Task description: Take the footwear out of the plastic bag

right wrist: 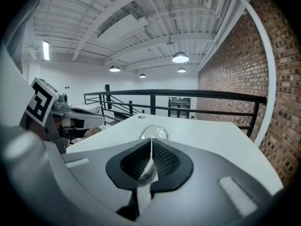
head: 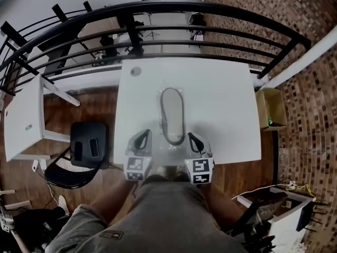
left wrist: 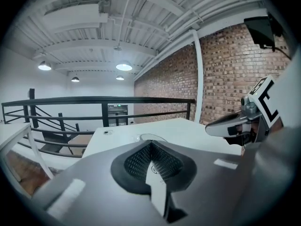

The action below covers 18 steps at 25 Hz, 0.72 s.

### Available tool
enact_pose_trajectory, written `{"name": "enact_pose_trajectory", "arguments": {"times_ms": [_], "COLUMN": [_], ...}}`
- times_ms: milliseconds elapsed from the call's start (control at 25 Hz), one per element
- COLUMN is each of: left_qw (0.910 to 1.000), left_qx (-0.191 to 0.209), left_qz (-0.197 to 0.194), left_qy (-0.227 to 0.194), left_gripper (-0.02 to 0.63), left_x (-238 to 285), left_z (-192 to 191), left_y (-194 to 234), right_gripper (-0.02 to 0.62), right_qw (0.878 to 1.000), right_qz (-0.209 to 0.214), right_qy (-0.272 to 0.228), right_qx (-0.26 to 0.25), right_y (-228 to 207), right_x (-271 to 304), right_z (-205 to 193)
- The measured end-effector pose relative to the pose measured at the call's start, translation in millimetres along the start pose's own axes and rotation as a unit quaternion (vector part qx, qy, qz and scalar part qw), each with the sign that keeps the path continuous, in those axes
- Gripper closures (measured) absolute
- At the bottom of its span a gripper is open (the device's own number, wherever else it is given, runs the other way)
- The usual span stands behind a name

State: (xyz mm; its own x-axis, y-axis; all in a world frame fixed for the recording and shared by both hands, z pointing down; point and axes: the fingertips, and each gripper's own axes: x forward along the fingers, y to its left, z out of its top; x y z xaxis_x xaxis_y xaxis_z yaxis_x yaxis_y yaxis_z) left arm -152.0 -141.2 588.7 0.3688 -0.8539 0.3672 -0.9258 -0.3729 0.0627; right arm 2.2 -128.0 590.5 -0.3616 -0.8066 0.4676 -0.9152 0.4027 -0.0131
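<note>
Nearest: person's grey shorts (head: pixel 168 215) at the table's (head: pixel 221 99) near edge. 2 tools just past that edge. Left tool (head: pixel 141 138) has its jaws pressed together. Right tool (head: pixel 195 140) is closed to a thin slit; can't tell if any plastic is caught in it. The two sit either side of the near end of the plastic bag (head: pixel 172 115), close to it; contact unclear.

1 clear bag, lying lengthwise mid-table, w/ 1 grey shoe (head: pixel 171 112) inside, dark rim. Only one shoe can be made out.

Rest of the tabletop is bare white on both sides of the bag and beyond it. 1 small round disc (head: pixel 136 71) sits near the far left corner, well apart from the bag.

Left of the table: 1 black chair (head: pixel 87 136) w/ 2 flat dark items (head: pixel 78 151) on the seat, then 1 white side table (head: pixel 23 117). Right: 1 open cardboard box (head: pixel 269 107) just beside the table edge.

Far: black railing (head: pixel 174 4) curves round behind the table; brick wall (head: pixel 247 15) at far right.
</note>
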Motion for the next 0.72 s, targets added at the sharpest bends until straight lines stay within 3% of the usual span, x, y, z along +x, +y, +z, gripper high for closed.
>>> {"name": "enact_pose_trajectory", "arguments": {"times_ms": [320,720], "left_qw": [0.9990,0.9968], "left_qx": [0.014,0.023], "left_qz": [0.007,-0.003], "left_qy": [0.041,0.076], "left_gripper": [0.604,0.604], "left_x": [16.9,31.9], "left_z": [-25.5,-46.0], "left_y": [5.4,-1.8], "right_gripper": [0.455,0.377], "right_qw": [0.997,0.991], "right_qz": [0.047,0.070], "right_qy": [0.067,0.115], "right_qx": [0.006,0.026], "right_y": [5.6,-0.7], "right_x": [35.0,74.4], "right_z": [-30.1,-58.4]}}
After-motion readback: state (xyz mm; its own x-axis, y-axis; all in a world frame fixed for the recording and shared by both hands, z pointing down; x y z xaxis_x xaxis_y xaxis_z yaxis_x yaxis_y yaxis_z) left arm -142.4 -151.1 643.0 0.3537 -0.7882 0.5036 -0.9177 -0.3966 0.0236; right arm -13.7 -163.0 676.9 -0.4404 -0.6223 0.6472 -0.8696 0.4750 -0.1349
